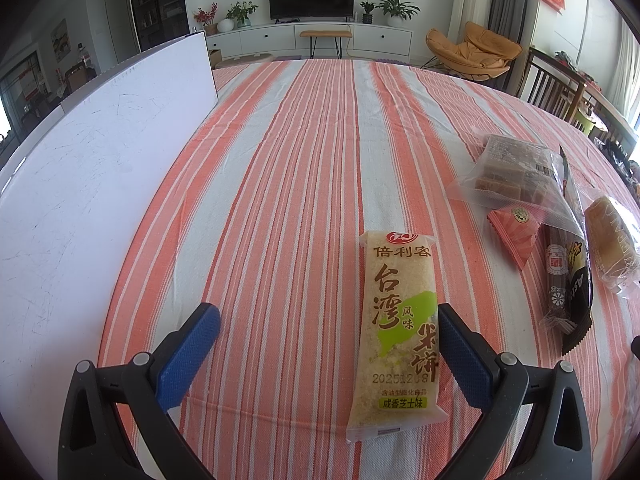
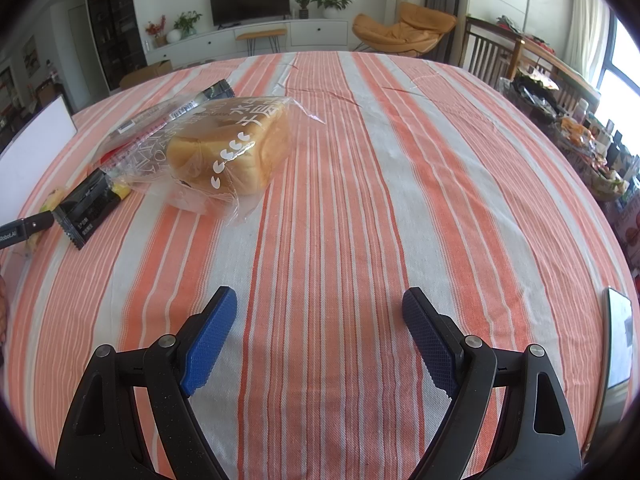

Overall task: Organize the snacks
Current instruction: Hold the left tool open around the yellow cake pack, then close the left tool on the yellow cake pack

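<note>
A yellow rice cracker pack (image 1: pixel 394 328) lies on the striped tablecloth (image 1: pixel 288 160), between the fingers of my open left gripper (image 1: pixel 328 316), close to the right finger. To the right lie a clear bag of brown cakes (image 1: pixel 516 172), a pink triangular packet (image 1: pixel 516 236), a dark snack pack (image 1: pixel 568 280) and a bagged bread loaf (image 1: pixel 612 240). In the right wrist view my right gripper (image 2: pixel 320 300) is open and empty over bare cloth. The bread loaf (image 2: pixel 232 148) lies ahead to its left, beside the dark pack (image 2: pixel 86 206).
A large white board (image 1: pixel 80 200) lies along the table's left side. A flat tablet-like object (image 2: pixel 620 340) lies at the table's right edge. Chairs and a cluttered side table (image 2: pixel 560 104) stand beyond the table on the right.
</note>
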Demonstrator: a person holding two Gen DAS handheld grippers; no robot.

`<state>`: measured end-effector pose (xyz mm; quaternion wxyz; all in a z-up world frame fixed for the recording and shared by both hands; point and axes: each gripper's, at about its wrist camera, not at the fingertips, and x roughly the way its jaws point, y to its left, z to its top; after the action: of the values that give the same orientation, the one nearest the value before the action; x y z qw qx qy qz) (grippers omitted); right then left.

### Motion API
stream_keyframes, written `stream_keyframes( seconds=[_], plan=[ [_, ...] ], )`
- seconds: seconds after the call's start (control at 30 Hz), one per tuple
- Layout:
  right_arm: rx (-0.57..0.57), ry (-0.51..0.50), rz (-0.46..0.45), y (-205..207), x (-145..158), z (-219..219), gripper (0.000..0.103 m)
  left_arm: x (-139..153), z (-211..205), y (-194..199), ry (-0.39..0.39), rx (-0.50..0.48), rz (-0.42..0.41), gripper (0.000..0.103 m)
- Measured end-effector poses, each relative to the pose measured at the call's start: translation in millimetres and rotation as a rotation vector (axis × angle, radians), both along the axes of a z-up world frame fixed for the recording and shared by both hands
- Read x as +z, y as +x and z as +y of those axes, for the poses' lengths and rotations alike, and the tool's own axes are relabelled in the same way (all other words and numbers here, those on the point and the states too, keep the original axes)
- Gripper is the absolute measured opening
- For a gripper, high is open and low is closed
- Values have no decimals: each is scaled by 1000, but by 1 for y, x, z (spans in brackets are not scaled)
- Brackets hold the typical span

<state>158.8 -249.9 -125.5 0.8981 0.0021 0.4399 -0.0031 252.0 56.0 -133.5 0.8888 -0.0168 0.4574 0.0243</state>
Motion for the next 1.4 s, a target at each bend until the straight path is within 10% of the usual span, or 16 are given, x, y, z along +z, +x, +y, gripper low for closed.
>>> stream_keyframes(
  seconds=[1.0, 1.4],
  plan=[
    [0, 0, 0, 0, 1, 1, 88, 0, 0, 1, -2, -3, 1, 103],
    [-1, 2, 1, 0, 0, 0, 88, 4, 1, 1, 9, -198, 147, 103]
  ],
)
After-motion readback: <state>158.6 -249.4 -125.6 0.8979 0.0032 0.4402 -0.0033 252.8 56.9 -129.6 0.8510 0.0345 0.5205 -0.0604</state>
